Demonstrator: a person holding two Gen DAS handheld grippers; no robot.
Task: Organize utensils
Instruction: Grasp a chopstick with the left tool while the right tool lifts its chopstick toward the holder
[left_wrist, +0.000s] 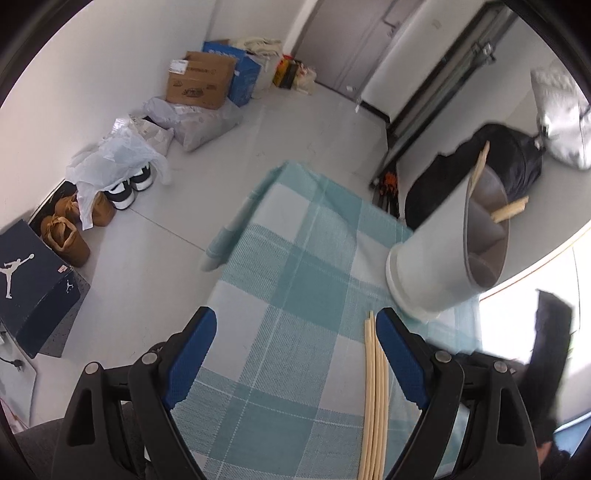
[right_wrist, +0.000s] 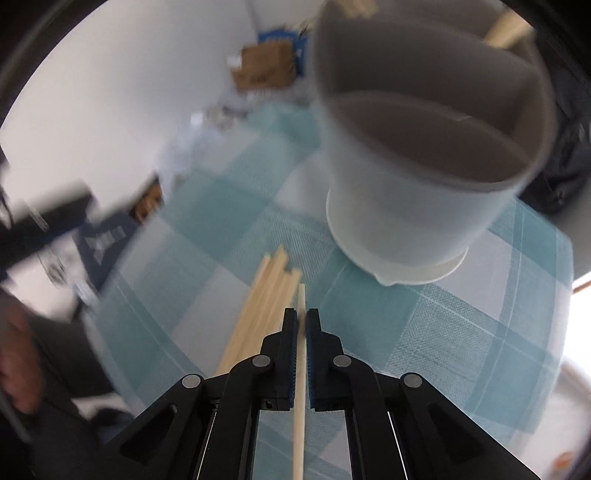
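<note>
A white utensil holder (left_wrist: 439, 243) with grey divided compartments stands on the checked teal tablecloth (left_wrist: 295, 280); two wooden sticks (left_wrist: 509, 211) poke out of it. Several pale chopsticks (left_wrist: 375, 398) lie on the cloth beside the right finger of my left gripper (left_wrist: 295, 325), which is open and empty. In the right wrist view my right gripper (right_wrist: 301, 317) is shut on a single chopstick (right_wrist: 300, 387), held just above the loose chopsticks (right_wrist: 262, 306), short of the holder (right_wrist: 413, 184). That view is motion-blurred.
The table's left edge drops to a floor with cardboard boxes (left_wrist: 201, 79), plastic bags (left_wrist: 122, 155), shoes (left_wrist: 70, 229) and a dark shoebox (left_wrist: 33, 273). A black bag (left_wrist: 480, 173) sits behind the holder. The person's hand (right_wrist: 18, 365) shows at the left.
</note>
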